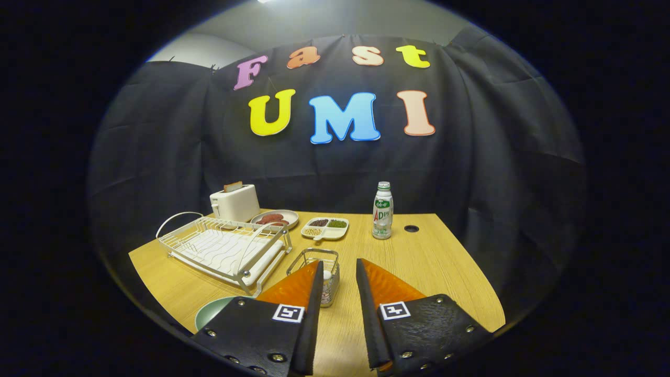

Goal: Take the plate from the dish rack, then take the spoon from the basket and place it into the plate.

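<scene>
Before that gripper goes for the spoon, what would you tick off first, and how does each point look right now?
1. Gripper open, nothing between its fingers: ok.
2. White wire dish rack no longer holds the plate: ok.
3. Pale green plate lies on the wooden table, beside the gripper's left finger: ok.
4. Small wire basket stands just ahead of the fingers, partly behind the left one: ok.
5. Spoon's white end shows in the basket; handle direction: cannot tell.
6. Plastic drink bottle stands well beyond the basket: ok.
</scene>
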{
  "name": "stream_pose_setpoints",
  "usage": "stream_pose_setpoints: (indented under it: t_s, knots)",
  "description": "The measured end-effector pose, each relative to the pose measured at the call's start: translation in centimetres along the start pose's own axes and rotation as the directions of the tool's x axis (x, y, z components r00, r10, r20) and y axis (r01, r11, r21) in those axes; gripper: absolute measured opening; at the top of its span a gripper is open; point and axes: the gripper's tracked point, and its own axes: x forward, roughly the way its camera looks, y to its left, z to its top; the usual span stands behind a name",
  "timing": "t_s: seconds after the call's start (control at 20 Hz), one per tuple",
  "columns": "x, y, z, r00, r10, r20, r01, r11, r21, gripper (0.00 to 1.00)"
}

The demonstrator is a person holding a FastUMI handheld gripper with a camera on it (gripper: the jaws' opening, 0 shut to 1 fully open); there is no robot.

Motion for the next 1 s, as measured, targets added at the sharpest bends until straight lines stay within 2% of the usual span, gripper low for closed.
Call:
stream_pose_setpoints:
  t_s: [0.1,0.3,0.7,0.8,1.0]
  knots:
    - [0.8,0.4,0.2,0.998,0.016,0.056,-0.015,1.000,-0.009,0.38]
    - [3.1,1.6,-1.7,0.996,0.060,0.066,-0.062,0.998,0.015,0.38]
    - [7.8,2.2,-4.2,0.994,0.054,0.096,-0.059,0.997,0.048,0.38]
    - [9.0,2.1,-4.2,0.993,0.047,0.108,-0.054,0.997,0.057,0.27]
    - [9.4,2.5,-4.2,0.995,0.062,0.077,-0.067,0.996,0.060,0.21]
